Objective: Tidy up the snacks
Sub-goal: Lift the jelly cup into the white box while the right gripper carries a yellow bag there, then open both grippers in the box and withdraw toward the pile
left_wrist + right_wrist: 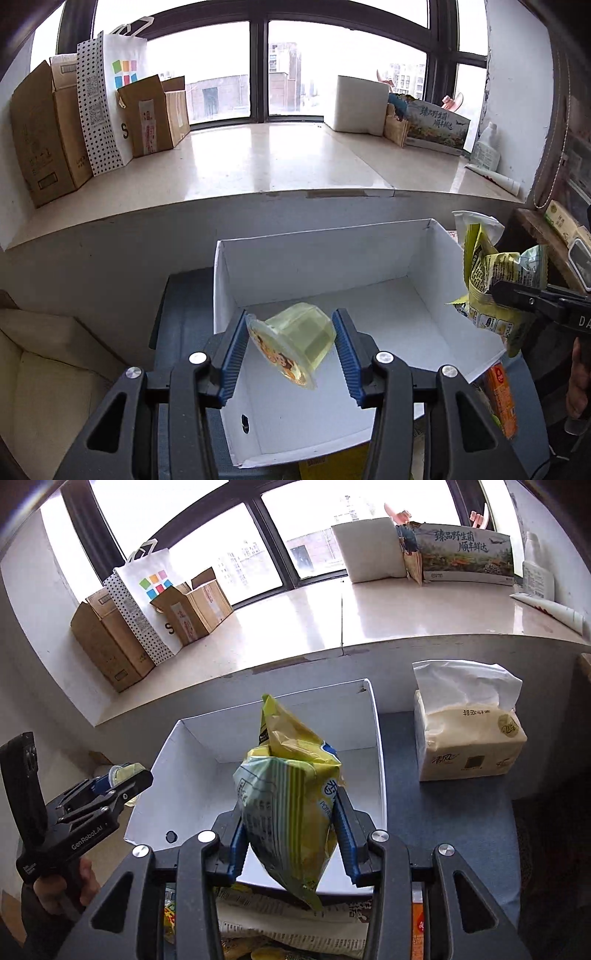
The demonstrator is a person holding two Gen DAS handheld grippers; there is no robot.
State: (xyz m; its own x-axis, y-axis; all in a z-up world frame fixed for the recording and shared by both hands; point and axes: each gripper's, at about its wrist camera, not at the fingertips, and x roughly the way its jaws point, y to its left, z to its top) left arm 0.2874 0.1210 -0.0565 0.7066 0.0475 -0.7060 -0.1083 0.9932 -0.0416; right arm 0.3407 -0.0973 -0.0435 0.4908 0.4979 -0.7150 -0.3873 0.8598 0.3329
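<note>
My left gripper (pixel 291 332) is shut on a clear yellow jelly cup (pixel 295 341), tilted with its printed lid toward me, above the open white cardboard box (pixel 314 258). From the right wrist view the left gripper (pixel 127 775) shows at the left with the cup between its fingers. My right gripper (pixel 290 812) is shut on a yellow-green chip bag (pixel 288 794), held upright over the near edge of the same white box (pixel 192 768). The left wrist view catches this bag (pixel 498 280) at the box's right side, pinched by the right gripper's fingers (pixel 517 295). Nothing lies inside the box.
A tissue pack (pixel 469 738) stands right of the box on the blue-grey surface. More snack packets (pixel 288 915) lie under my grippers, with an orange packet (pixel 502 398) at the right. Behind runs a wide window ledge (pixel 277 162) with cardboard boxes, a dotted paper bag and a printed carton.
</note>
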